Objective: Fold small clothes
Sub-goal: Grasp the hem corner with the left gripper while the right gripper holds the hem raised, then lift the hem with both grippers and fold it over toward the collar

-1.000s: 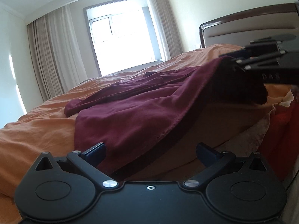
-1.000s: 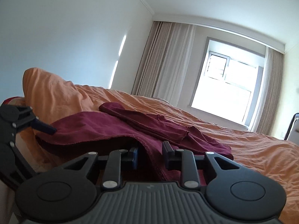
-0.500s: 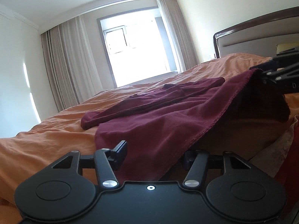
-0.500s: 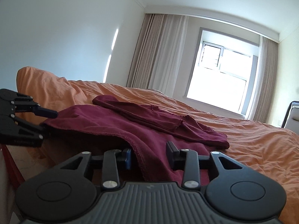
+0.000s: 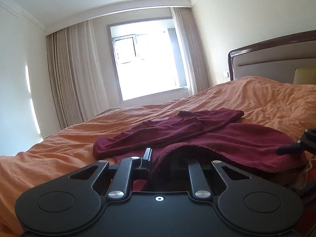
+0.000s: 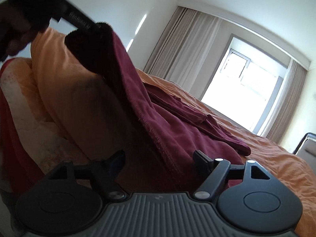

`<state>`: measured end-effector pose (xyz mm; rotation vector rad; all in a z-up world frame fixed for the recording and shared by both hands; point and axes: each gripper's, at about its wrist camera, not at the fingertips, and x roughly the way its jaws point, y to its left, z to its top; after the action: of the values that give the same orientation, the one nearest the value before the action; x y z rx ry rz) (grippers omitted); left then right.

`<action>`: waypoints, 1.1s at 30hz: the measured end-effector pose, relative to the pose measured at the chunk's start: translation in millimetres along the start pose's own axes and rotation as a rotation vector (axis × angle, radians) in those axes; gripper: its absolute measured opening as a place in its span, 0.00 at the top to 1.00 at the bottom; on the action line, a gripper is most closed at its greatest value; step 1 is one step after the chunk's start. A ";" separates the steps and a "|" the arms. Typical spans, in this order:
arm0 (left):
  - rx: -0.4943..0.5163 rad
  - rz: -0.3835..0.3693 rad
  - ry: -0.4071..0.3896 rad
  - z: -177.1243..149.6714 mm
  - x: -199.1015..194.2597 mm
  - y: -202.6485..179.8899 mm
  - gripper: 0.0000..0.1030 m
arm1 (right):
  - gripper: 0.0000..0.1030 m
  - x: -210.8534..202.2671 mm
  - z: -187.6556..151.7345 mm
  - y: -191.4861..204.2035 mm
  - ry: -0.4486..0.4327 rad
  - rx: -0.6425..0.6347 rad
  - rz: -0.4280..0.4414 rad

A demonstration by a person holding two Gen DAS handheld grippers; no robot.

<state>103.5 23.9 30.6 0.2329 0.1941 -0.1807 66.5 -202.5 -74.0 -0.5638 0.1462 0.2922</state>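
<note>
A dark red garment [image 5: 217,138] lies on the orange bedspread [image 5: 59,152], its sleeves folded across the far side. My left gripper [image 5: 160,158] is shut on the garment's near hem and holds that corner lifted. In the right wrist view the left gripper [image 6: 92,27] shows at the upper left with the hem [image 6: 122,75] hanging from it. My right gripper [image 6: 160,156] is open, with the garment's stitched edge running between its spread fingers. The right gripper's tip [image 5: 296,148] shows at the right edge of the left wrist view.
A padded headboard [image 5: 276,59] stands at the right, a window [image 5: 146,63] with curtains at the far side. A red and white patterned cloth [image 6: 23,118] hangs at the bed's near edge.
My left gripper closed on the garment's near hem and lifted it. My right gripper let go of the hem and opened wide, dropping low beside the bed edge.
</note>
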 end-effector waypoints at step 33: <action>-0.151 -0.055 -0.229 59.0 -137.5 14.9 0.97 | 0.94 -133.4 54.7 -76.8 -0.392 0.231 -0.254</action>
<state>-16.3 44.9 119.1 0.0552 -0.0135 -0.2440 -33.1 -265.5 39.2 -0.2832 -0.2665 0.1315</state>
